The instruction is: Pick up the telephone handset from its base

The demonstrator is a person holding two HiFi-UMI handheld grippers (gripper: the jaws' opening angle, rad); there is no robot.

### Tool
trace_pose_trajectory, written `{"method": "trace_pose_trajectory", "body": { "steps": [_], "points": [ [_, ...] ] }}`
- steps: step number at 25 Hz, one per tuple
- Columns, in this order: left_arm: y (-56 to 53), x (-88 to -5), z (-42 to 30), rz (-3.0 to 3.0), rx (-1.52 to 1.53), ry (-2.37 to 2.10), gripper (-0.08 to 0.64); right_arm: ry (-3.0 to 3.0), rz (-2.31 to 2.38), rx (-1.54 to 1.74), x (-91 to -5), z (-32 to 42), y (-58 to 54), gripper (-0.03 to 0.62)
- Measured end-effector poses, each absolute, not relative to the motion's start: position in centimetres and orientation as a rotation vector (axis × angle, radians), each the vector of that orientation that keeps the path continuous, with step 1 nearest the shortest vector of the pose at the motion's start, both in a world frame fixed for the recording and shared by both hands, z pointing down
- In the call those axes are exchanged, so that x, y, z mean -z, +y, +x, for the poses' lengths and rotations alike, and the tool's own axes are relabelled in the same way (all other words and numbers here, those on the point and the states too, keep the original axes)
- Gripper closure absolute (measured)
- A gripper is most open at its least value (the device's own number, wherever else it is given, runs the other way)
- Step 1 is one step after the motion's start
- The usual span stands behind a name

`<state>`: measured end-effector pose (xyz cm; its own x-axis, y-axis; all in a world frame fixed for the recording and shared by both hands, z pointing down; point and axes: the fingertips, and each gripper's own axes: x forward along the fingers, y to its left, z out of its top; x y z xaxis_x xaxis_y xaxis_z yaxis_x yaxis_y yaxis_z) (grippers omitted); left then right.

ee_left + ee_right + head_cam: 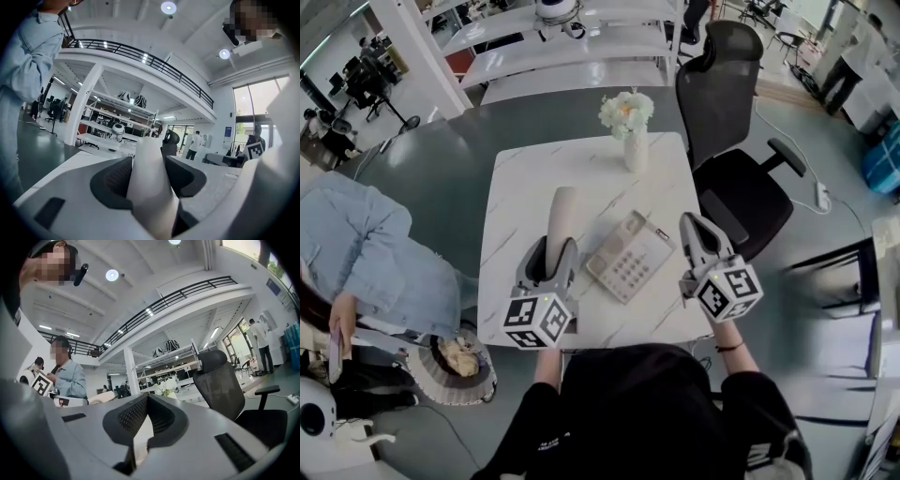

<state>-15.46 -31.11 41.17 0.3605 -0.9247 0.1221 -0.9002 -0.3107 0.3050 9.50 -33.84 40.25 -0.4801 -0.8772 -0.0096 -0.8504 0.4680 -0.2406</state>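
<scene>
The cream telephone handset (562, 217) is off its base and stands tilted over the left half of the white marble table (520, 192). My left gripper (555, 247) is shut on its lower end. In the left gripper view the handset (151, 187) rises between the two dark pads (112, 183), which press on both its sides. The beige base (630, 258) with its keypad lies flat at the table's middle, cradle bare. My right gripper (691, 225) hovers beside the base's right end; in its own view the right gripper (146, 402) has jaws that meet at the tips with nothing between them.
A white vase of flowers (635, 139) stands at the table's far edge. A black office chair (733, 141) sits close to the right side. A person in a denim jacket (366, 253) stands at the left, with a round basket (450, 366) on the floor nearby.
</scene>
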Motion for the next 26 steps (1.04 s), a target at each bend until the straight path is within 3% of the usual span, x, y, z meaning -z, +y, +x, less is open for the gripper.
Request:
{"method": "trace_pose_trajectory", "body": {
  "steps": [26],
  "points": [
    [-31.2,-41.6,-15.3,2.299,0.084,-1.632,0.345,2.559,-1.585,0.314,-40.9,10.8,-34.2,0.601]
  ]
}}
